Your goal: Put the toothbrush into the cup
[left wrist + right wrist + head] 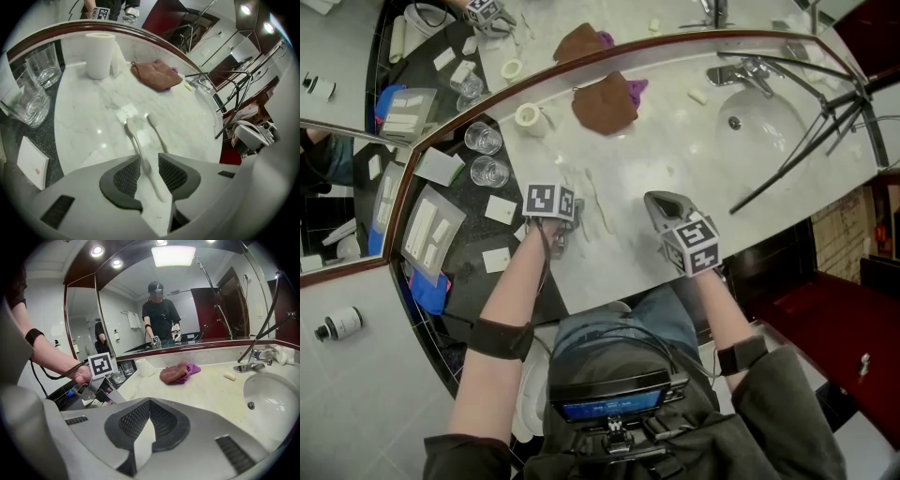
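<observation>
The left gripper (149,158) points steeply down at the marble worktop (675,150), near its front edge and towards its left end. Its tongs are spread. The handle of a white toothbrush (136,140) runs between the ribbed pads (126,177), but they do not pinch it. The brush head points away from the gripper, towards the back of the worktop. A second toothbrush (157,133) lies just beside the first on the marble, its bristled head level with the other's and its handle passing behind the right-hand pad.

The white cup (528,117) stands upright near the worktop's back-left edge, by the mirror and well apart from the brushes. A brown cloth (605,103) lies beside it along the back edge. Two clear glasses (485,155) stand on the dark surface off the left edge.

The right gripper (149,420) hangs over the front edge, in front of the sink (764,127) that fills the worktop's right end. Its tongs are pressed together with nothing between them.
</observation>
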Action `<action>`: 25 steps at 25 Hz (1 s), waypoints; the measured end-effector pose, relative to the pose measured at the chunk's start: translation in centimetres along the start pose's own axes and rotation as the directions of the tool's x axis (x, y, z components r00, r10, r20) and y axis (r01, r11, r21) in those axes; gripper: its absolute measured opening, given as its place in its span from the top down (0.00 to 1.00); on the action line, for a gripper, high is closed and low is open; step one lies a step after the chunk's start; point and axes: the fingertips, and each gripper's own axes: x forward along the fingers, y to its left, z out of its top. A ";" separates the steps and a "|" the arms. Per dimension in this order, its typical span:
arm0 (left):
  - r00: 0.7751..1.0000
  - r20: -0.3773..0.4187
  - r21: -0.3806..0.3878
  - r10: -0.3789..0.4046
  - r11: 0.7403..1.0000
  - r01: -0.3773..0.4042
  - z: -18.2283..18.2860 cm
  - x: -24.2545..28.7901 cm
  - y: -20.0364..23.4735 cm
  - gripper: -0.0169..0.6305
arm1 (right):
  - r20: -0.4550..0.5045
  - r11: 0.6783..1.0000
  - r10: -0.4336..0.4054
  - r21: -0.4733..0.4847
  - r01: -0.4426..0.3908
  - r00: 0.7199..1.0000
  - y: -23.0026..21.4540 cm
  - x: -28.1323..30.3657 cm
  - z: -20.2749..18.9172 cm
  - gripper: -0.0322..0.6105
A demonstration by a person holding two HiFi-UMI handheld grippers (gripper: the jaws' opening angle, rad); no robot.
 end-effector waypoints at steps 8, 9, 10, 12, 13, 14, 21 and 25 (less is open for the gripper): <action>0.995 0.093 0.010 0.023 1.000 -0.024 1.2 -3.7 -0.8 0.78 | 0.004 1.000 0.021 -0.012 -0.021 1.000 0.7 -0.1 1.1 0.93; 0.994 0.111 0.016 0.023 1.000 -0.025 1.4 -4.5 -1.1 0.78 | 0.006 1.000 0.024 -0.015 -0.024 1.000 0.8 -0.1 1.3 0.93; 0.991 0.130 0.022 0.021 0.999 -0.024 1.5 -5.3 -1.3 0.78 | 0.011 0.999 0.026 -0.019 -0.026 1.000 0.8 -0.1 1.5 0.93; 0.985 0.171 0.036 0.016 0.999 -0.023 1.5 -7.1 -1.8 0.78 | 0.021 0.999 0.031 -0.029 -0.030 0.999 1.0 0.0 2.0 0.93; 0.981 0.193 0.044 0.015 0.999 -0.024 1.5 -7.9 -2.0 0.78 | 0.026 0.999 0.035 -0.033 -0.034 0.999 1.2 0.0 2.3 0.93; 0.976 0.216 0.050 0.015 0.998 -0.027 1.4 -8.8 -2.2 0.78 | 0.029 0.999 0.039 -0.037 -0.038 0.999 1.4 0.0 2.7 0.93; 0.903 0.428 0.092 0.030 0.993 -0.077 0.9 -14.7 -1.8 0.97 | 0.042 0.995 0.064 -0.077 -0.061 0.997 2.8 0.3 4.9 0.93; 0.816 0.577 0.135 0.020 0.984 -0.120 0.9 -18.0 -1.4 0.97 | 0.040 0.993 0.074 -0.096 -0.070 0.996 3.4 0.6 6.0 0.93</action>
